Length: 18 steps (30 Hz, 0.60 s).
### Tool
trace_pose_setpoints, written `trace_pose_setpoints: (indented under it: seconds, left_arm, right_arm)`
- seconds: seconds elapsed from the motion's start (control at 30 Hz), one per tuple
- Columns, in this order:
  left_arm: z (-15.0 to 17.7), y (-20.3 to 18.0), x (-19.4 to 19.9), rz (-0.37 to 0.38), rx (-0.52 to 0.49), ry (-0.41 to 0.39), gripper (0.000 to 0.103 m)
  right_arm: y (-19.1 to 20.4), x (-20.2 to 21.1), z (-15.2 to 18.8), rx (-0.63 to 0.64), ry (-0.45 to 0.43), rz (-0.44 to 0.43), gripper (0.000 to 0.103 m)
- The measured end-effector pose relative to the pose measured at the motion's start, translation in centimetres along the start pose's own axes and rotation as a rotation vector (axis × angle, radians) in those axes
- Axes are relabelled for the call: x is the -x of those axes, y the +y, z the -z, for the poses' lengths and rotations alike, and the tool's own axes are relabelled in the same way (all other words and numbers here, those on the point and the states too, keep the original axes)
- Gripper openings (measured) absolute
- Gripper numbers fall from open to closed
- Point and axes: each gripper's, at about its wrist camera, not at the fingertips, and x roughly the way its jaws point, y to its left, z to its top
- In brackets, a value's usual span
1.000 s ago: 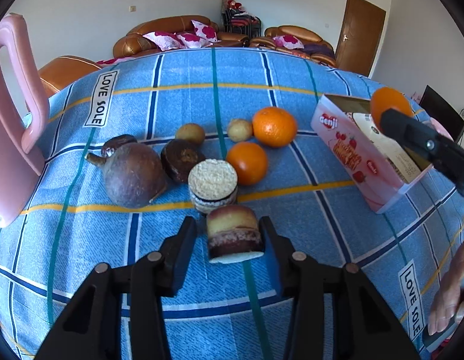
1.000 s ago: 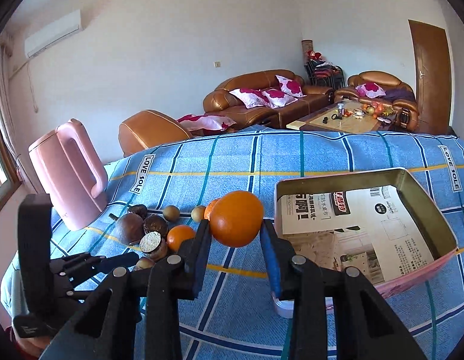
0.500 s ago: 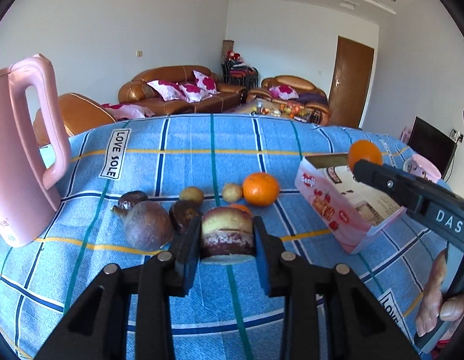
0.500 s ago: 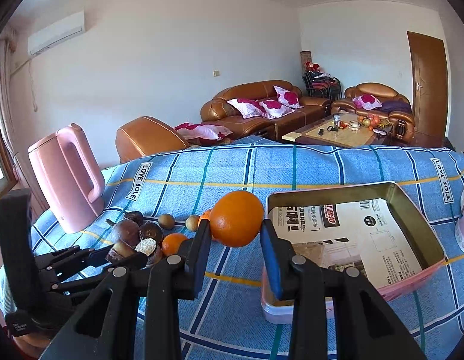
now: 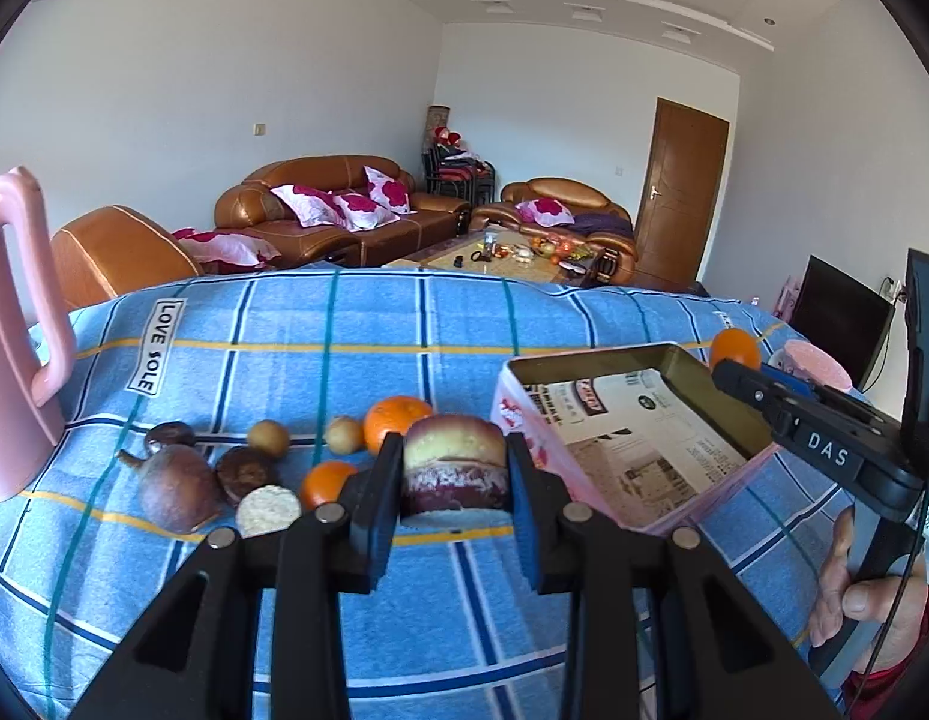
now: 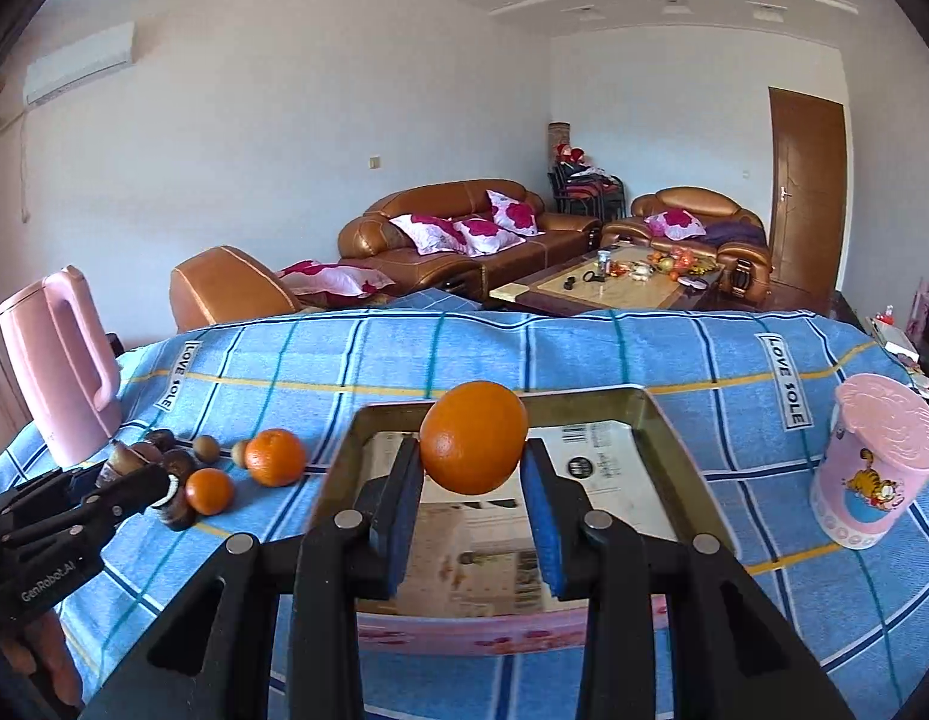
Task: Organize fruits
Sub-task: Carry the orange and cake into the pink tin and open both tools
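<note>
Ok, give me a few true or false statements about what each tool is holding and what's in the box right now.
1. The right tool grips an orange. True.
2. The left tool is empty. False: it is shut on a layered cake piece.
3. The box already holds two oranges. False: only printed paper shows inside; the gripped orange is above it.
4. Two oranges lie on the blue cloth, left of the box. True.
5. The pink kettle stands inside the box. False: it stands on the cloth, far left.
</note>
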Motion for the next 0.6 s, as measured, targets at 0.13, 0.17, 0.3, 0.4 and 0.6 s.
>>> trace_pose_setpoints:
  seconds: [0.13,0.17,0.3,0.4,0.6]
  left_arm:
    - [-0.8,-3.3,-1.2,0.025,-0.033,0.002,0.034]
    - [-1.0,-4.2,-1.4,0.032,-0.042,0.002,0.034]
    - [-1.6,-7.3,-3.2,0.048,-0.064,0.026,0.034]
    - [-1.5,-9.3,-4.9,0.044,-0.068,0.058,0.034]
    - [-0.8,-10.9,-7.0,0.04,-0.07,0.124,0.034]
  right_arm:
    - [-3.1,-0.2,0.0,-0.014,0.008,0.057,0.036]
    - [-3.8,-0.3,0.0,-0.016,0.012,0.066,0.036]
    - [-5.6,-0.8,0.3,0.002,0.032,0.091,0.036]
    - [-6.1,-1.2,0.6,0.026,0.059,0.102,0.036]
    - [-5.9,-2.2,0.9,0.041,0.104,0.096,0.036]
